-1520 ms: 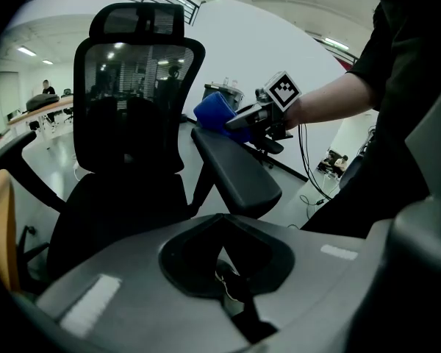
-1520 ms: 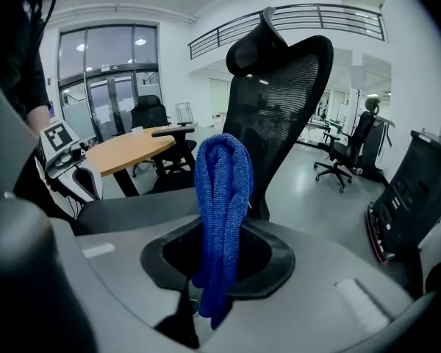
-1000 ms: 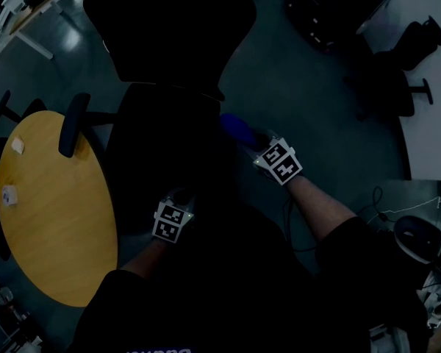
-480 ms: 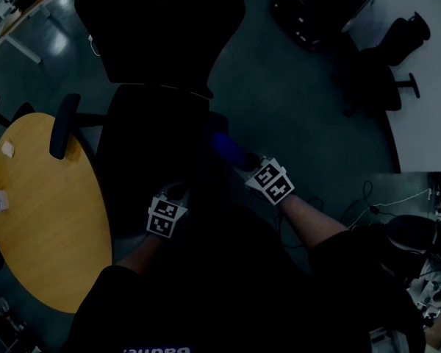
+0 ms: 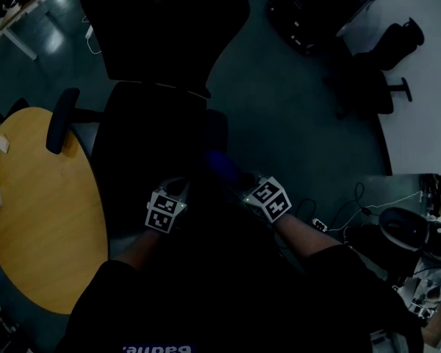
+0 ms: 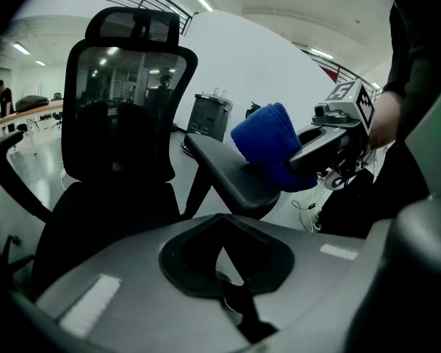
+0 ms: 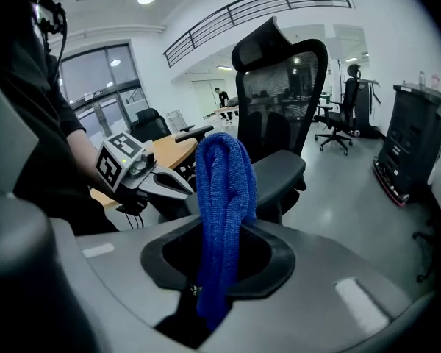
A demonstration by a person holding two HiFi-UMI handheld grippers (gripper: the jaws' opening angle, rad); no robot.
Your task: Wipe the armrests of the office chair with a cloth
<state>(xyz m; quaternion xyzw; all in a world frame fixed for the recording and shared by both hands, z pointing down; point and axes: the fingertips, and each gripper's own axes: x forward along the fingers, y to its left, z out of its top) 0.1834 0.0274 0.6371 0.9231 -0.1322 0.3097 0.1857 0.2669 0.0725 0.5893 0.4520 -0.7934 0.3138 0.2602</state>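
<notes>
The cloth [image 7: 224, 197] is bright blue all over, with a fuzzy look. The chair [image 5: 158, 43] is black, and its back is see-through black net. The table [image 5: 51, 226] left of the chair is yellow-brown wood. The floor [image 5: 294, 101] right of the chair is dark grey. The wall [image 6: 264, 57] behind the chair is white. The left gripper [image 7: 187, 191] is grey, with a white cube that has black squares on it. The right gripper [image 6: 301, 155] has the same colours. The sleeve [image 5: 206, 300] in front of the chair is black.
</notes>
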